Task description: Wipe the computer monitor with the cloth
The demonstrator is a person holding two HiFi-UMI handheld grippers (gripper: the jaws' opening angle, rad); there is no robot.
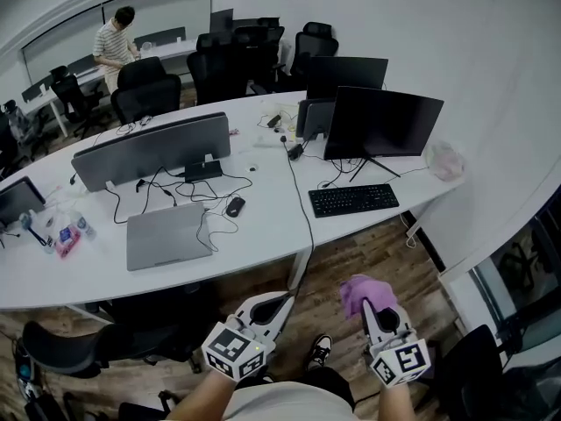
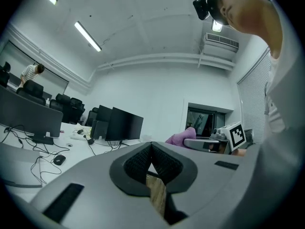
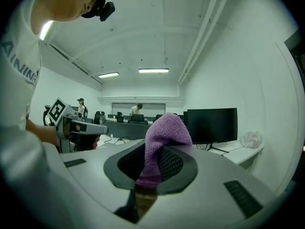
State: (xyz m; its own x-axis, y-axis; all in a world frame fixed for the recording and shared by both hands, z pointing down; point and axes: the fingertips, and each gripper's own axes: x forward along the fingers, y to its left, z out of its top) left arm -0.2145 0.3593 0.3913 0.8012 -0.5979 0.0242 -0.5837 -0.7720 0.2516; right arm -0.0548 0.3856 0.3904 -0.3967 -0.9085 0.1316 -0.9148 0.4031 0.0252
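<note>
A black computer monitor (image 1: 382, 122) stands on the right end of the white desk (image 1: 263, 226), with a black keyboard (image 1: 353, 199) in front of it. It also shows in the right gripper view as the monitor (image 3: 212, 125) and in the left gripper view as the monitor (image 2: 125, 126). My right gripper (image 1: 363, 303) is shut on a purple cloth (image 1: 361, 291), which sticks up between its jaws as the cloth (image 3: 162, 142). My left gripper (image 1: 279, 307) is shut with nothing in it, its pads (image 2: 164, 165) meeting. Both grippers hang low, in front of the desk.
A second monitor (image 1: 344, 73) stands behind the first. A grey divider panel (image 1: 151, 150), a closed laptop (image 1: 167, 235), a mouse (image 1: 234, 205) and cables lie on the desk. Office chairs (image 1: 147, 86) stand behind. A person (image 1: 114, 46) stands far back. A crumpled bag (image 1: 445, 160) sits at the desk's right end.
</note>
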